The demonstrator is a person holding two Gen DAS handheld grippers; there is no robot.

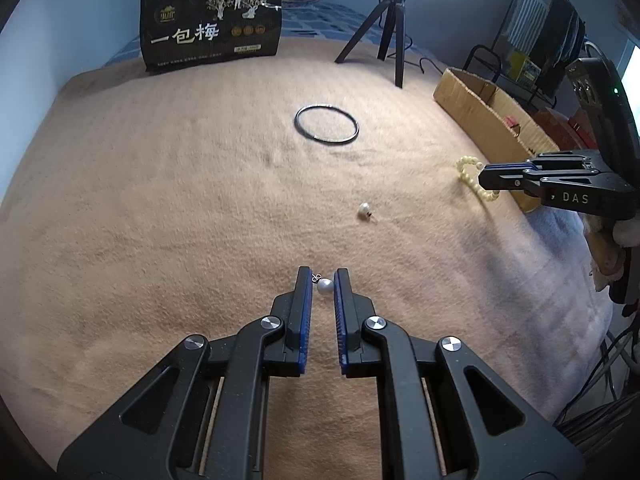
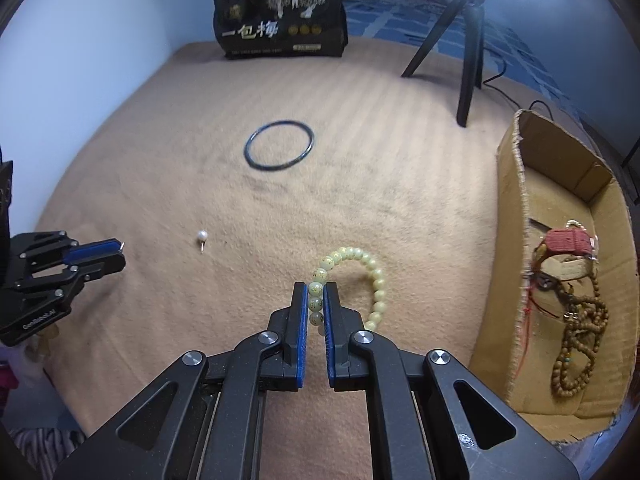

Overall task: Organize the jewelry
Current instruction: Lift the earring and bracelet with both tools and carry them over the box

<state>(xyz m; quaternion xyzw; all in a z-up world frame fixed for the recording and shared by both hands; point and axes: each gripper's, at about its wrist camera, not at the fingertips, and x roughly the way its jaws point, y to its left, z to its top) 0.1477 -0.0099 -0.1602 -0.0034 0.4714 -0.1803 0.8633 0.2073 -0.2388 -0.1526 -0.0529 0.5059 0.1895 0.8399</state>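
My left gripper [image 1: 323,280] is shut on a pearl earring [image 1: 323,286], held between its blue pads just above the tan blanket; it also shows in the right wrist view [image 2: 114,250]. My right gripper [image 2: 316,292] is shut on a pale yellow bead bracelet [image 2: 370,268], which also shows in the left wrist view [image 1: 466,168] under the right gripper [image 1: 486,178]. A second pearl earring [image 1: 364,209] [image 2: 202,236] lies loose on the blanket between the grippers. A dark bangle [image 1: 326,124] [image 2: 279,150] lies farther back.
An open cardboard box [image 2: 516,240] [image 1: 472,96] at the right holds a red item [image 2: 568,242] and a brown bead necklace [image 2: 576,344]. A black tripod [image 1: 390,28] [image 2: 468,52] and a black snack bag [image 1: 212,24] [image 2: 280,20] stand at the back.
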